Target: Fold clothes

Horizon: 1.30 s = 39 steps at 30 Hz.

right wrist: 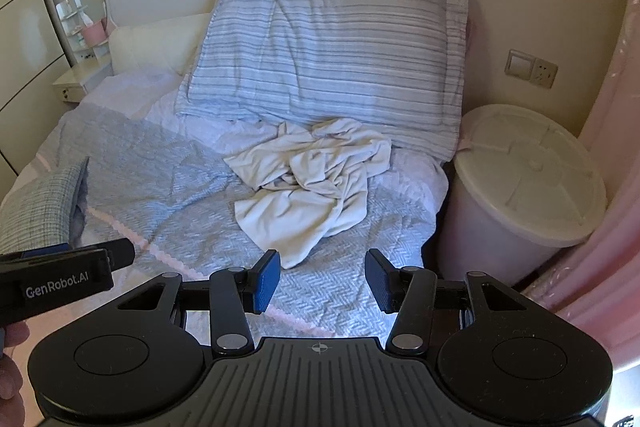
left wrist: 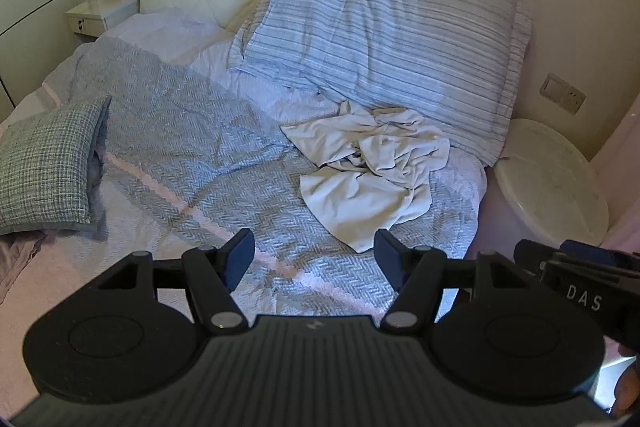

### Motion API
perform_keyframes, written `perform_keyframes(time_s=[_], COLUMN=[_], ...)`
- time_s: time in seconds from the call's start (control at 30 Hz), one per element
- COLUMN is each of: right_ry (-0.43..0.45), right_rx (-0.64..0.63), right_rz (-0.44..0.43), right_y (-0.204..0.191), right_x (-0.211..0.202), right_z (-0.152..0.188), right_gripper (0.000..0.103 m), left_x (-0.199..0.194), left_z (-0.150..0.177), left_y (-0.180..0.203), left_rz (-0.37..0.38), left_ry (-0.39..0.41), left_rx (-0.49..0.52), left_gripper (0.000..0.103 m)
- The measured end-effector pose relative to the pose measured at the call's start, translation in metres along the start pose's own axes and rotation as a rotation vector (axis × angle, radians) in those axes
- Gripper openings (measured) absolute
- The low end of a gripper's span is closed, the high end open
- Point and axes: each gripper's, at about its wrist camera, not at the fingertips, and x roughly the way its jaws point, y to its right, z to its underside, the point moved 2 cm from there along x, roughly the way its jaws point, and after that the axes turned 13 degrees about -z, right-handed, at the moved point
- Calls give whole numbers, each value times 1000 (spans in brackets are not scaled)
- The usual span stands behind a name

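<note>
Bed with herringbone cover — crumpled white garment lies mid-bed, touching striped pillow; checked cushion left, lidded bin right. Left gripper and right gripper both wide, empty — nothing between them and garment.

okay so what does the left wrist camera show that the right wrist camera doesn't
Only the left wrist view shows the whole checked cushion and the left gripper with its jaws apart and empty. Only the right wrist view shows the whole lidded bin beside the bed and the right gripper, also open and empty. Both show the crumpled white garment on the herringbone bedspread, in front of the striped pillow.
</note>
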Motion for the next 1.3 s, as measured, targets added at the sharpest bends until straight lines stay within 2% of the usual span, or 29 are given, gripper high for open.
perform_keyframes(time_s=[0.47, 0.73, 0.87, 1.03, 1.3], right_ry=[-118, -124, -126, -200, -269], right_rx=[23, 60, 107, 134, 182], right_rz=[-34, -48, -66, -53, -29], right_y=[59, 106, 134, 164, 195], right_x=[90, 131, 152, 186, 236], right_z=[-48, -72, -75, -78, -91], right_gripper=[51, 51, 51, 51, 51], left_x=[88, 148, 177, 213, 268], left_z=[-44, -65, -71, -77, -87], left_y=[45, 75, 88, 104, 124], left_rz=[-32, -24, -26, -23, 4], left_ry=[-95, -144, -177, -222, -272], left_rx=[-9, 2, 8, 31, 48], left_gripper=[62, 61, 61, 61, 61])
